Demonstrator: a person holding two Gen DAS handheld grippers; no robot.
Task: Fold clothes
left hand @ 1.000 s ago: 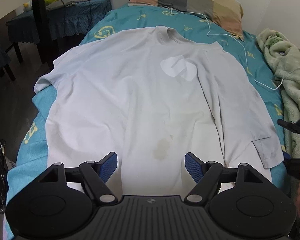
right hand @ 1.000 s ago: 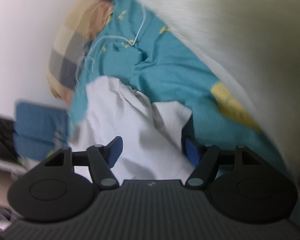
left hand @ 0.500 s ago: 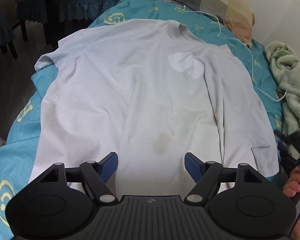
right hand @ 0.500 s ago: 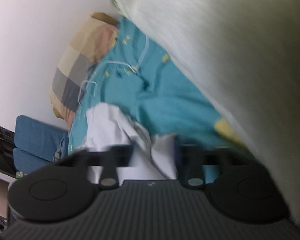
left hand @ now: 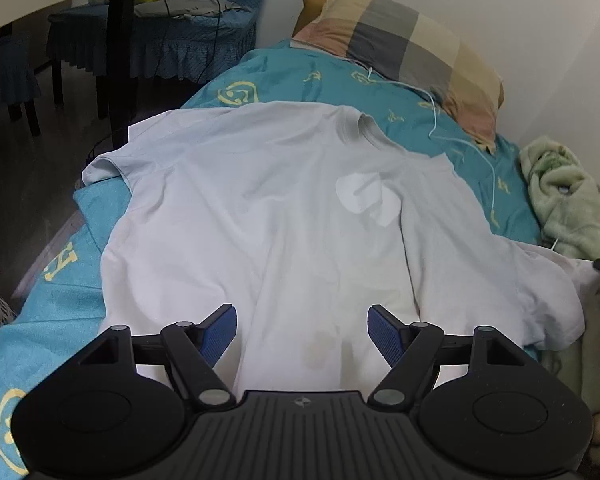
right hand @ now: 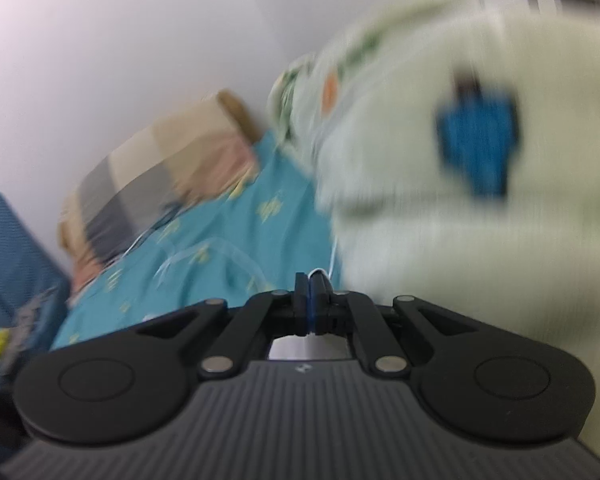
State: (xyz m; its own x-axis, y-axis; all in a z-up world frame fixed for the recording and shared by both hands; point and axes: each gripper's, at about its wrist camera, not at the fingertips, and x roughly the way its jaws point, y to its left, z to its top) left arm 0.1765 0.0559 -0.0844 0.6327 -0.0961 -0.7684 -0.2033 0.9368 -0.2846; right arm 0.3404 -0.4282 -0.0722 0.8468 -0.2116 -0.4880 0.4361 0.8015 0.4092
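Right gripper [right hand: 311, 300]: jaws pressed together, a thin white edge pinched between them, which I judge to be the t-shirt [left hand: 284, 216] sleeve; view blurred. Left gripper [left hand: 302, 330]: jaws wide apart, empty, hovering over the hem. Shirt lies face-up on the teal bed sheet [left hand: 60, 276], right sleeve [left hand: 548, 300] lifted off it. Step in hand, I judge: first sleeve fold. Next: carry sleeve inward across the chest. Chest patch [left hand: 366, 198] blank; sheet lettering unreadable.
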